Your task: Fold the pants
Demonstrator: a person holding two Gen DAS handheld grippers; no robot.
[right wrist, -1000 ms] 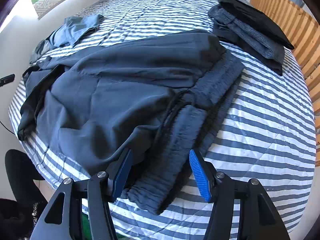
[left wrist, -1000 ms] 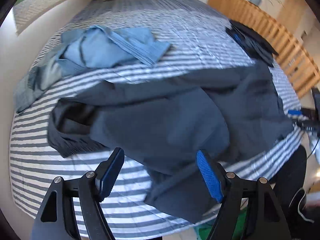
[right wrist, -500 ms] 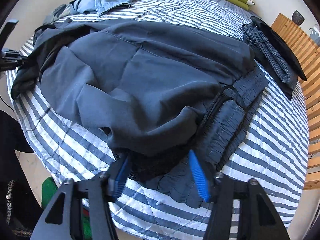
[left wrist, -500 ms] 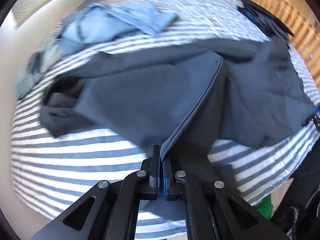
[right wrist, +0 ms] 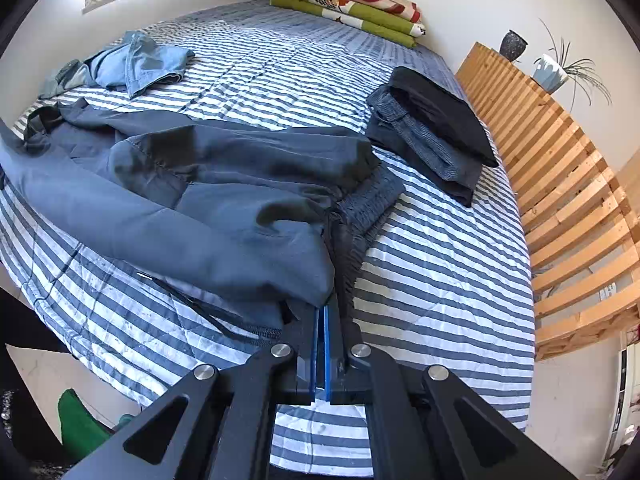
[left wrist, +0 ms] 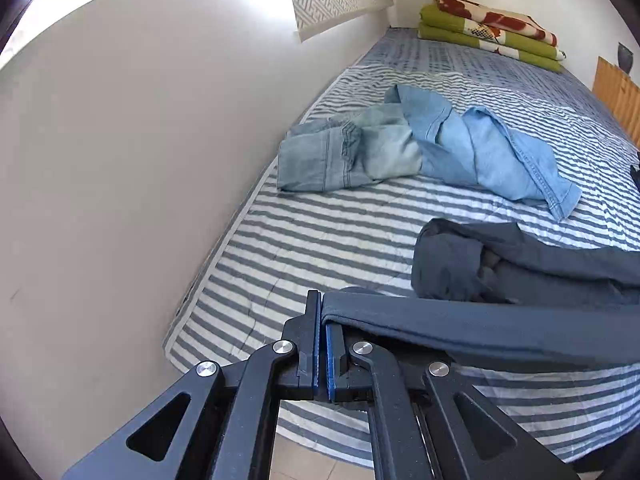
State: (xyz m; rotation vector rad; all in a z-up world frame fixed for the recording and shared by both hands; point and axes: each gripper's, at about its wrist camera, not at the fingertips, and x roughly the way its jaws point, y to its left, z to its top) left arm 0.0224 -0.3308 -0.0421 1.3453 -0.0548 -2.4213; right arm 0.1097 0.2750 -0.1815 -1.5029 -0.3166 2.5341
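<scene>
Dark slate-blue pants (right wrist: pixel 208 200) lie stretched across the near part of a striped bed (right wrist: pixel 440 280). My left gripper (left wrist: pixel 322 308) is shut on the hem end of one leg (left wrist: pixel 460 328), which runs taut from its pads off to the right. Behind it the other leg end (left wrist: pixel 452 264) lies crumpled. In the right wrist view, my right gripper (right wrist: pixel 321 312) is shut on the gathered elastic waistband (right wrist: pixel 348 240) at the near bed edge, lifted a little off the cover.
Light blue jeans and a denim shirt (left wrist: pixel 420 148) lie bunched near the wall. A stack of folded dark clothes (right wrist: pixel 436 128) sits by the wooden slatted frame (right wrist: pixel 568 200). Green folded blankets (right wrist: pixel 348 4) lie at the head. The white wall (left wrist: pixel 140 160) runs close on the left.
Both grippers closed on the pants: the left on a leg end, the right on the waistband. The left gripper then swung left toward the wall, pulling the leg out straight.
</scene>
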